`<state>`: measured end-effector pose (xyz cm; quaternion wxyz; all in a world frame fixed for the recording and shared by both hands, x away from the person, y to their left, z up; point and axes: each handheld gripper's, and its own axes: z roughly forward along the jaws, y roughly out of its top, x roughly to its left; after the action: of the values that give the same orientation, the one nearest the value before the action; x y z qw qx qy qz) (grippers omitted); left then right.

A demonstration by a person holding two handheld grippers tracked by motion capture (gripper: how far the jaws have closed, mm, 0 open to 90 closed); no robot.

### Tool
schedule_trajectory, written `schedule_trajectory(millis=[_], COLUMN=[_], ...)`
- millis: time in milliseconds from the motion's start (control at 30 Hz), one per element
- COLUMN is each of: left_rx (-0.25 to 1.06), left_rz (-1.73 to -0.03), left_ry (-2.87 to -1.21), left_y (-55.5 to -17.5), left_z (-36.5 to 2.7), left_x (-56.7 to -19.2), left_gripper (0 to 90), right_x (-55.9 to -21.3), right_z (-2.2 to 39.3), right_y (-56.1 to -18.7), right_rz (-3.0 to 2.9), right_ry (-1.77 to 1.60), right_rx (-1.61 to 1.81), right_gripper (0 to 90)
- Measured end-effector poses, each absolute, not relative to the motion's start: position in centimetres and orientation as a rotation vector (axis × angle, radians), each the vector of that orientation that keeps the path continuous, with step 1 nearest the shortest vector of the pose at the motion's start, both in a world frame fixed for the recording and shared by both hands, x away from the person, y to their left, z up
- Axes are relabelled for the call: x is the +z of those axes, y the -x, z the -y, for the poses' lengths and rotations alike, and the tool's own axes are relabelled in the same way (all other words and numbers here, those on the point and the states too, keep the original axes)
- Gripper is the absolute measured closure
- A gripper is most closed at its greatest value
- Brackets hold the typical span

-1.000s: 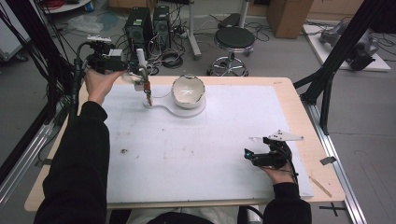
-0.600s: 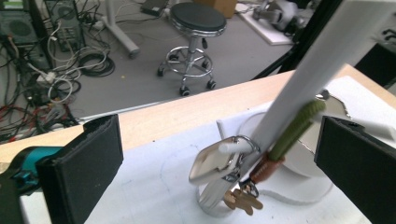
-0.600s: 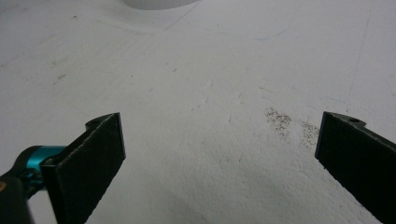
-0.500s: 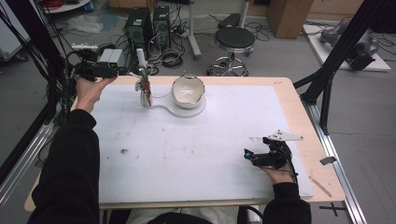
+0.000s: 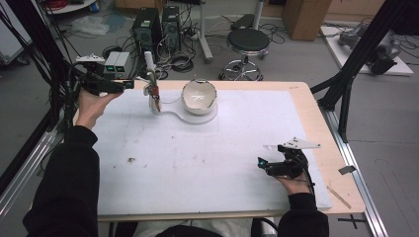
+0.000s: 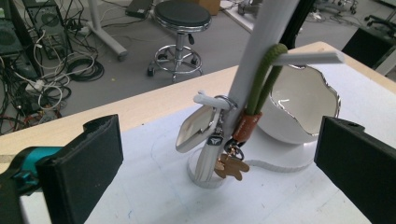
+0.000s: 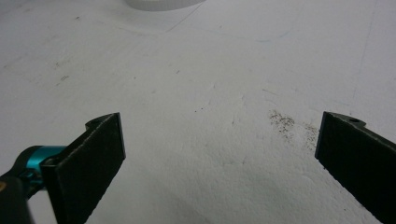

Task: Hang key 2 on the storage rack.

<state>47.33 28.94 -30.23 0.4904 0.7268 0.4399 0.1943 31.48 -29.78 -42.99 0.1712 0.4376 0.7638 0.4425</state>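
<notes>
Left gripper: your black two-jaw left gripper (image 5: 129,84) is held up at the far left corner of the table, jaws spread wide and released, nothing between them (image 6: 219,158).
Ahead of left gripper: just beyond your left jaws stands the white upright post of a key stand (image 6: 261,60), (image 5: 148,61), rising from a round clear base.
Hanging on post: a bunch of keys on an olive-green cord loop with a brown leather tab (image 6: 250,123) hangs from the post's pegs, with a white flat fob (image 6: 196,130) beside it, on the near side toward your jaws.
Past the post: a white ceramic bowl with a jagged eggshell rim (image 6: 303,107), (image 5: 199,96) sits on the stand's flat white plate, farther from your left gripper than the post.
Surface: a white mat covering the wooden table (image 5: 197,158) lies under both grippers.
Right gripper: your black two-jaw right gripper (image 5: 260,163) rests low near the near right corner, jaws wide apart and released (image 7: 219,158), bare mat between them.
Near right gripper: a patch of dark specks (image 7: 292,126) lies on the mat just inside your right-hand jaw.
</notes>
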Motion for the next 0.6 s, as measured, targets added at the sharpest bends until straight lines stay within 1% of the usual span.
schedule_trajectory(millis=[300, 467, 600], left_rx=[0.473, 0.473, 0.448], left_rz=[-1.045, -1.064, -1.082], left_ry=[-1.788, -1.777, -1.752], left_y=[-45.7, -44.7, -44.0], left_z=[-28.7, -29.0, -29.3], left_x=[-30.6, -31.6, -32.6], left_gripper=[1.7, 1.6, 1.6], right_x=[-43.0, -43.0, -43.0], right_z=[29.8, 29.8, 29.8], right_y=[-31.5, -31.5, -31.5], right_rz=[-2.167, -2.166, -2.169], right_ry=[-1.242, -1.243, -1.245], right_rx=[1.255, 1.254, 1.253], right_gripper=[0.7, 0.7, 0.7])
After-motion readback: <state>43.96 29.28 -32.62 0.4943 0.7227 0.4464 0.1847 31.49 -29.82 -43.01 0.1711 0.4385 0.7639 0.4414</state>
